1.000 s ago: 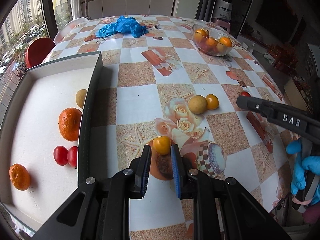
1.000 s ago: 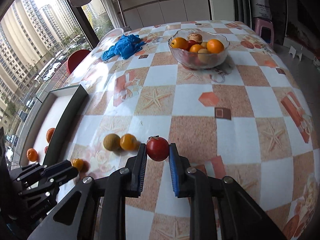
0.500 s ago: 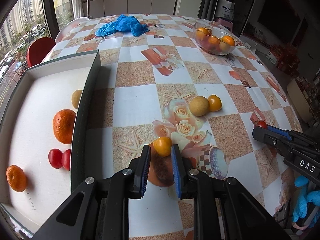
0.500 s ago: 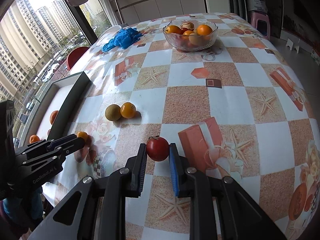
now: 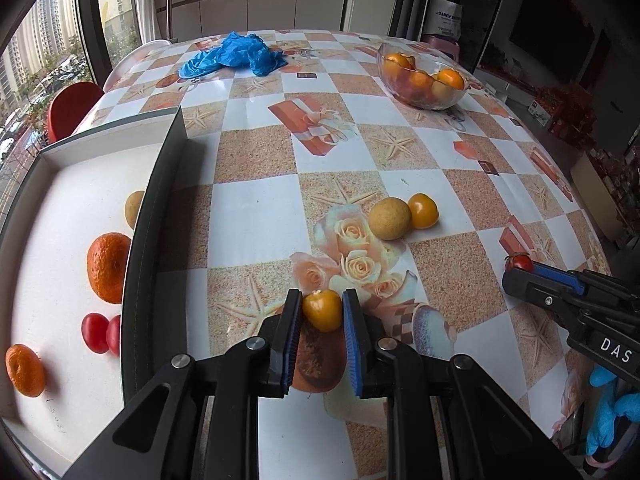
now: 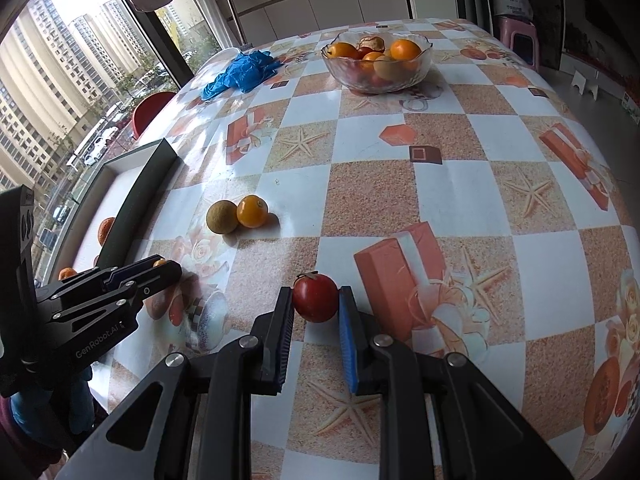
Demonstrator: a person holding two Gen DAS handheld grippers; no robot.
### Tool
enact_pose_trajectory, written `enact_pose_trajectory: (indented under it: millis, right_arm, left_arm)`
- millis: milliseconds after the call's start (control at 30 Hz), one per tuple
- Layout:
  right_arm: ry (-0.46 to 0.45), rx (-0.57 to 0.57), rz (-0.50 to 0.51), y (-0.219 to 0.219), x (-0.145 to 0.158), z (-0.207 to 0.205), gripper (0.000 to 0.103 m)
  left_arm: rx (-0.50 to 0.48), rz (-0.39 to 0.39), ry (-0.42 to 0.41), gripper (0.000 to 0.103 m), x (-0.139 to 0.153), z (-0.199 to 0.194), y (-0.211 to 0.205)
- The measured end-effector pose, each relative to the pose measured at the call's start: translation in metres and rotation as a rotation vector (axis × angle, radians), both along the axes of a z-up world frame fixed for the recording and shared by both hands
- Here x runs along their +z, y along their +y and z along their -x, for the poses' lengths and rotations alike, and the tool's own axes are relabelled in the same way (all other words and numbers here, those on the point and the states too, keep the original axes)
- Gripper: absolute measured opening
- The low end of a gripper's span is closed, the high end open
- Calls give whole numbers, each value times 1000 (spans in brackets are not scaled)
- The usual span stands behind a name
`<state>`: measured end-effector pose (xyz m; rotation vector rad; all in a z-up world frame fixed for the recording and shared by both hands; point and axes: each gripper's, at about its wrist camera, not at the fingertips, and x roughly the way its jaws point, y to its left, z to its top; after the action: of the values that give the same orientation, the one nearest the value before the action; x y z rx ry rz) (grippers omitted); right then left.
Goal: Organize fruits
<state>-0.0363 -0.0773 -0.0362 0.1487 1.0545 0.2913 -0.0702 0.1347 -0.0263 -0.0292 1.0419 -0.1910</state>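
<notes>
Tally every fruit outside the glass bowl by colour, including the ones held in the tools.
Red tomatoes: 3
Orange mandarins: 2
Tan round fruits: 2
Yellow-orange fruits: 2
Total: 9

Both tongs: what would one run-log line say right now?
left tongs: shut on yellow tomato | right tongs: shut on red tomato | tray: to left

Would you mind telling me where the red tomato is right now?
The red tomato sits clamped in the right gripper, low centre in the right wrist view, above the tablecloth.
</notes>
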Motion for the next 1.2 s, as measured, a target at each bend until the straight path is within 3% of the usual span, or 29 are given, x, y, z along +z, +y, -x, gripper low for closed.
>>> enact_pose_trajectory:
  millis: [367, 633, 667, 733, 1000, 1067, 1100, 1133, 1200]
  right_arm:
    - [-16, 18, 3, 9, 9, 0, 24]
    - [-4, 30, 12, 17, 9, 5, 24]
    - [-2, 31, 13, 17, 8, 6, 24]
    - [0, 33, 16, 16, 7, 6, 24]
    - [7, 27, 5, 13, 4, 4, 24]
    - [9, 28, 3, 13, 3, 4, 24]
    - [10, 28, 2, 12, 2, 4, 24]
    - [12, 27, 0, 12, 2, 5, 24]
    - [12, 28, -2, 12, 3, 5, 24]
  left_arm:
    - [7, 30, -32, 21, 24, 17, 16]
    - [-8, 5, -5, 23, 10, 15, 10]
    - [-5, -15, -8, 28, 8, 15, 8]
    - [1, 2, -15, 65, 6, 16, 10]
    - [25, -21, -19, 64, 1, 15, 10]
    - [30, -27, -16, 46, -1, 14, 8]
    - [30, -53, -22, 29, -1, 14, 6]
    - [24, -61, -22, 22, -1, 13, 5]
    - [26, -31, -15, 22, 0, 13, 8]
